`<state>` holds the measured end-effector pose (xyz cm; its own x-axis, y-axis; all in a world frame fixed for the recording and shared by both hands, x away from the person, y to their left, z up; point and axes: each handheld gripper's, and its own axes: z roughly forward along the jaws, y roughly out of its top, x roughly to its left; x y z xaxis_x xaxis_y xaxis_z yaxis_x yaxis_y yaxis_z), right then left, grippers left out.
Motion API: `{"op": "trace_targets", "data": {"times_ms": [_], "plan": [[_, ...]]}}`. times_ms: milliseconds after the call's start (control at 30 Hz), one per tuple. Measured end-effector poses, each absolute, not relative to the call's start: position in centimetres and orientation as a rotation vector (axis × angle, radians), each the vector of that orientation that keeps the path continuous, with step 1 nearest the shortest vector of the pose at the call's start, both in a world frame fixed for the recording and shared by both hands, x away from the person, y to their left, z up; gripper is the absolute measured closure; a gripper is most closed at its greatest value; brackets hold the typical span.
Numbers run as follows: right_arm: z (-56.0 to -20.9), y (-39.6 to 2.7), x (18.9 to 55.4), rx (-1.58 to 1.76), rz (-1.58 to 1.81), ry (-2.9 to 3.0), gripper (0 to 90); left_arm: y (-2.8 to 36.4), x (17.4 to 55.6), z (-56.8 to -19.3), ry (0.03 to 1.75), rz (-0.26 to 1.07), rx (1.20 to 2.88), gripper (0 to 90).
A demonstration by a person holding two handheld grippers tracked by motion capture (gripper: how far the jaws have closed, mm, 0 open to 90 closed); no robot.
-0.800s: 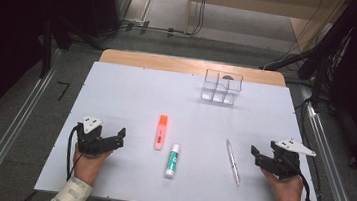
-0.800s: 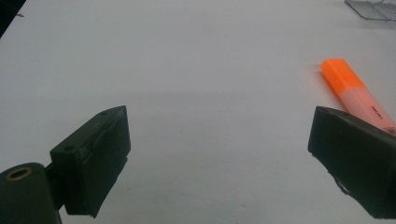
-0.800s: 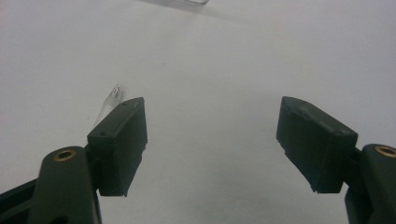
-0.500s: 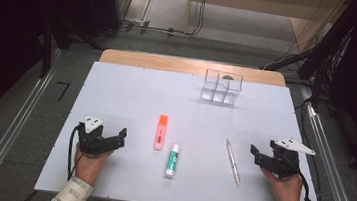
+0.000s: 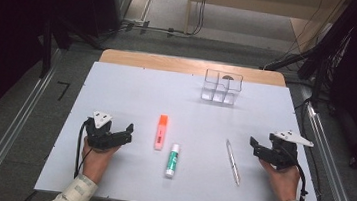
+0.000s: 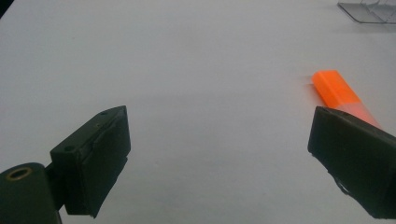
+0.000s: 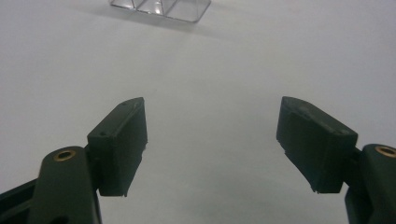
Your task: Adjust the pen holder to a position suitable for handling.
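On the tabletop [image 5: 117, 89] your left gripper [image 5: 125, 131] rests jaws apart, empty, just left of the orange highlighter [image 5: 161, 132]; right gripper [image 5: 256, 144] also apart, empty, near the pen [image 5: 233, 161]. Risk: sweeping in low could knock the highlighter into the glue stick [image 5: 173, 160].

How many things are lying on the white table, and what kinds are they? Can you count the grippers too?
Orange highlighter: 1
Glue stick with a green label: 1
Silver pen: 1
Clear plastic organizer box: 1
Grippers, both open and empty: 2, the left gripper and the right gripper
Total: 6
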<state>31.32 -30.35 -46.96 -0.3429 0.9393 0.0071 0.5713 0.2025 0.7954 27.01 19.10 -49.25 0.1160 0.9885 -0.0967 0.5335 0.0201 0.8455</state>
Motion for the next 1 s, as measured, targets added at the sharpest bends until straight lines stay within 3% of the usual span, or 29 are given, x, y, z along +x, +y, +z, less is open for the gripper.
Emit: {"op": "trace_targets", "data": {"times_ms": [367,800,1000], "plan": [[-46.9,-29.5,33.0,1.389,0.977,1.993,23.1,17.9,29.4,-48.7,1.499,0.764,1.618,7.8],[-46.8,-29.3,35.0,1.42,0.985,1.968,23.6,15.3,32.6,-48.1,1.448,0.692,1.629,21.4],[-47.2,-29.1,36.0,1.419,0.99,1.975,28.0,14.0,33.8,-48.1,1.429,0.656,1.643,25.2]]}}
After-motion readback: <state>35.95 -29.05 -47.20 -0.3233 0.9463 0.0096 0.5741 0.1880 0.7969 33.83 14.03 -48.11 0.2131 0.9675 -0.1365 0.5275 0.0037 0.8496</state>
